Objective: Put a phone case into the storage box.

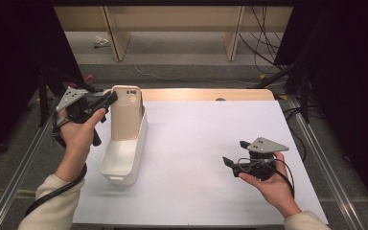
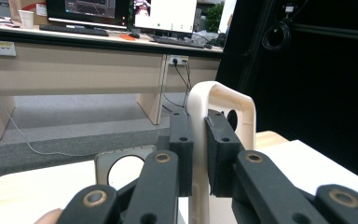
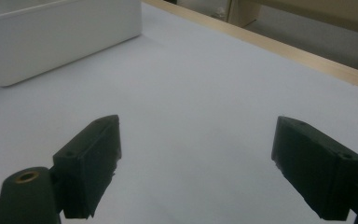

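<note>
White sheet covers the desk [image 1: 211, 163], with a wooden strip showing along its far edge. Beyond it are grey floor, loose cables and pale wooden furniture legs; the left gripper view shows another desk farther back carrying monitors and a keyboard.

White bin [image 1: 124, 155], long and narrow, sits near the left edge of the desk, running from near to far. Beige phone case [image 1: 126, 112] stands upright in the bin's far end, camera cutout at the top, rising well above the rim.

Left gripper [image 1: 109, 98] is held up by the left hand [image 1: 79, 134] beside the desk's far-left corner. Its jaws are clamped on the top left edge of the phone case; in the left gripper view the pads [image 2: 182, 154] press the case's edge from both sides.

Right gripper [image 1: 235, 154] rests in the right hand [image 1: 273, 184] over the near-right part of the desk, pointing left toward the bin, well apart from it. Its jaws are spread wide with nothing between them, bare white sheet below.
</note>
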Tool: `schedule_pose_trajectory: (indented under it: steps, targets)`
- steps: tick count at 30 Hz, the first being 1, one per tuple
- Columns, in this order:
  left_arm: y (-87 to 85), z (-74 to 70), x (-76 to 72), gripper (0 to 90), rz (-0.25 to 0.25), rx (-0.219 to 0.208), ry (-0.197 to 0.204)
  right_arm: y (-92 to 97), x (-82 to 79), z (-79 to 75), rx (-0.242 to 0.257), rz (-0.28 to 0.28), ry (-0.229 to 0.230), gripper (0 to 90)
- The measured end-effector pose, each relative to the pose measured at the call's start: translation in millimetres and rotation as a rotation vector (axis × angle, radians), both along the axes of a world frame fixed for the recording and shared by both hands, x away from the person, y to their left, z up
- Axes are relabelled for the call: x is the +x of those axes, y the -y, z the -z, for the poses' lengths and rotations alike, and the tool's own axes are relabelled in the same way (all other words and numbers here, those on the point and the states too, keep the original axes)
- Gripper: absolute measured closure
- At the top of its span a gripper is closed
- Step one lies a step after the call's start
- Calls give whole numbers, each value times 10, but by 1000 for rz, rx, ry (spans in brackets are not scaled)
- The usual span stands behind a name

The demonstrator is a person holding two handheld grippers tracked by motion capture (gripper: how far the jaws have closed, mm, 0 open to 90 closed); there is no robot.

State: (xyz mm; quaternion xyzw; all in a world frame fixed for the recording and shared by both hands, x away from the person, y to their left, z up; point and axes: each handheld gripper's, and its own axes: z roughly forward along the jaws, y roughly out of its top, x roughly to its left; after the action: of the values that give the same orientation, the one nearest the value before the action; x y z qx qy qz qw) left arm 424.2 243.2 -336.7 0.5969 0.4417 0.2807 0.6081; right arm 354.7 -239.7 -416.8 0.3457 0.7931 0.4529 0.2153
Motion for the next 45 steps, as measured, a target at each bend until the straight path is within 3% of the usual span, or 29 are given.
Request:
schedule_pose_trajectory:
  steps: [31, 45]
  targets:
    - [-54, 154, 153, 821, 6, 34, -3, 3, 4, 1, 10, 5, -1, 166]
    - [-91, 215, 270, 821, 0, 25, -16, 4, 6, 2, 10, 7, -1, 166]
